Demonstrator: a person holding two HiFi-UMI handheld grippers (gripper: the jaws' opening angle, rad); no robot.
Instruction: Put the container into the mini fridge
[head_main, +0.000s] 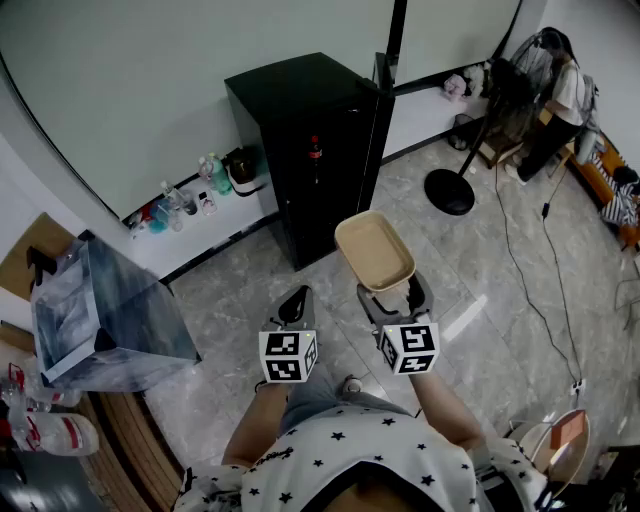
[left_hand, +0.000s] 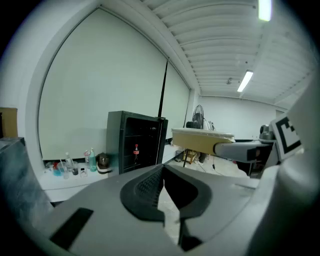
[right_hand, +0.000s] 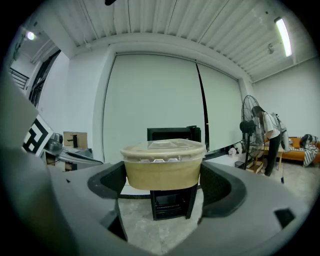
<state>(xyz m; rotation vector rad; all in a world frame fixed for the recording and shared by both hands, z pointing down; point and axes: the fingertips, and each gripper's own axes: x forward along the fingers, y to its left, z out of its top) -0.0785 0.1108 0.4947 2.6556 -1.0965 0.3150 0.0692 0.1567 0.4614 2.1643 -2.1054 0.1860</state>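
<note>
Right gripper (right_hand: 161, 176) jaws are spread wide and clamped on the container (right_hand: 162, 167), a tan tub with a clear lid. Pads sit on its two sides, it's held level in the air and is not in the mini fridge (head_main: 300, 130) yet. Left gripper (left_hand: 161, 172) jaws are closed tip to tip with nothing between them, riding alongside. My read on the step: this is the carry leg, grasp done and insertion not started. The container is short of the fridge front and above its shelf level. The fridge is black and its door (head_main: 383, 105) already stands open on the right side, so no door-opening step looks needed. A cola bottle (head_main: 315, 150) stands on a shelf inside. Next move likely calls for walking in closer, dropping the right gripper to shelf height and keeping the tub flat so the lid stays put. It also has to clear the door edge and pick a shelf spot away from the bottle. The left gripper is free to steady the door if it swings. The fridge stands on a grey marble-pattern tile floor (head_main: 230, 290) against a plain pale wall. A low white ledge (head_main: 240, 215) runs to the left of the fridge, carrying small bottles and a dark pot. To the right of the fridge is a standing fan (head_main: 450, 190), and further right a person (head_main: 560, 100) bends over something. A cable (head_main: 530, 290) trails across the floor on that side, well clear of the approach path.
</note>
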